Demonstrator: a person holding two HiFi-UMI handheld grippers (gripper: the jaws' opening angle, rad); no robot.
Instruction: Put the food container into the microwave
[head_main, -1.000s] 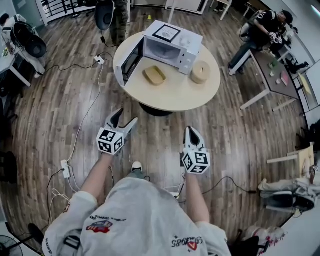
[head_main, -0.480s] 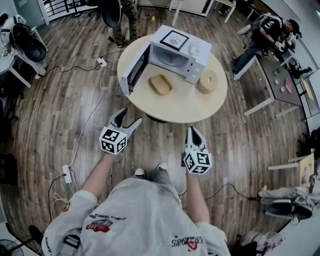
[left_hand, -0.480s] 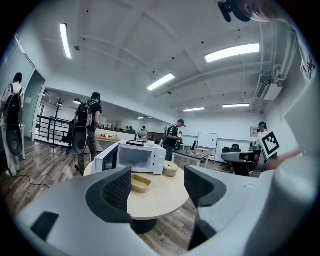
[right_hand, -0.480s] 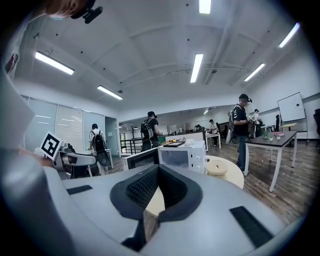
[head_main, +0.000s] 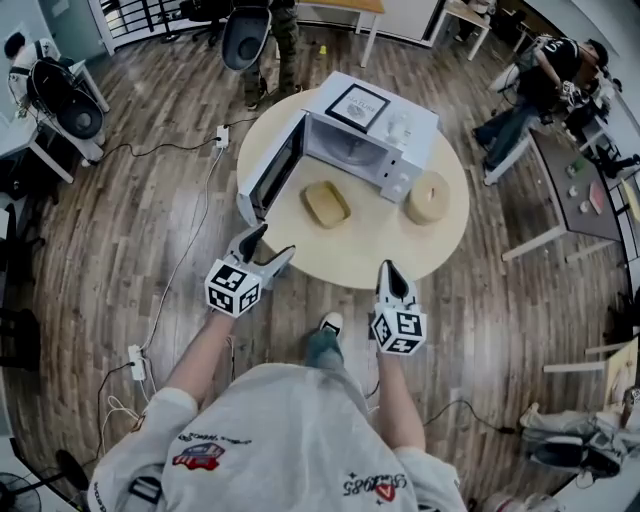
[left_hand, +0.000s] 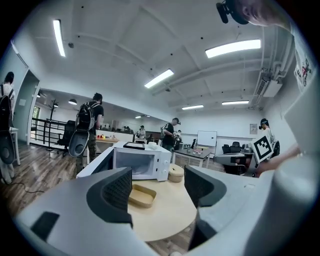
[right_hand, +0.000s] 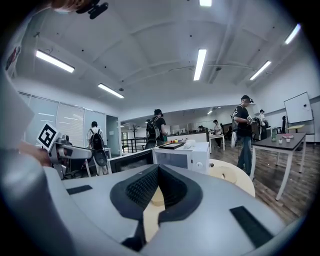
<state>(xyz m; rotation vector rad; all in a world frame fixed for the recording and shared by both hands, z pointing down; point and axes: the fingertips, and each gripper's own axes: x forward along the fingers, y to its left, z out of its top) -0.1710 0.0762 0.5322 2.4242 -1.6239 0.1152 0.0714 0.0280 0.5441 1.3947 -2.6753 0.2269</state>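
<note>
The microwave (head_main: 365, 140) stands on the far half of a round table (head_main: 370, 248), with its door (head_main: 272, 180) swung wide open to its left. The food container (head_main: 326, 203) — a shallow tan tray with rounded corners — lies on the tabletop just in front of the microwave's open mouth, not inside it. A round tan box (head_main: 428, 197) sits beside the microwave's control-panel end. The left gripper (head_main: 272, 244) hovers at the table edge nearest the person, on the microwave's door side, its jaws spread with nothing between them. The right gripper (head_main: 388, 270) hangs at that same edge, across from the control-panel end — jaws pressed together, empty. Neither gripper touches the container.
</note>
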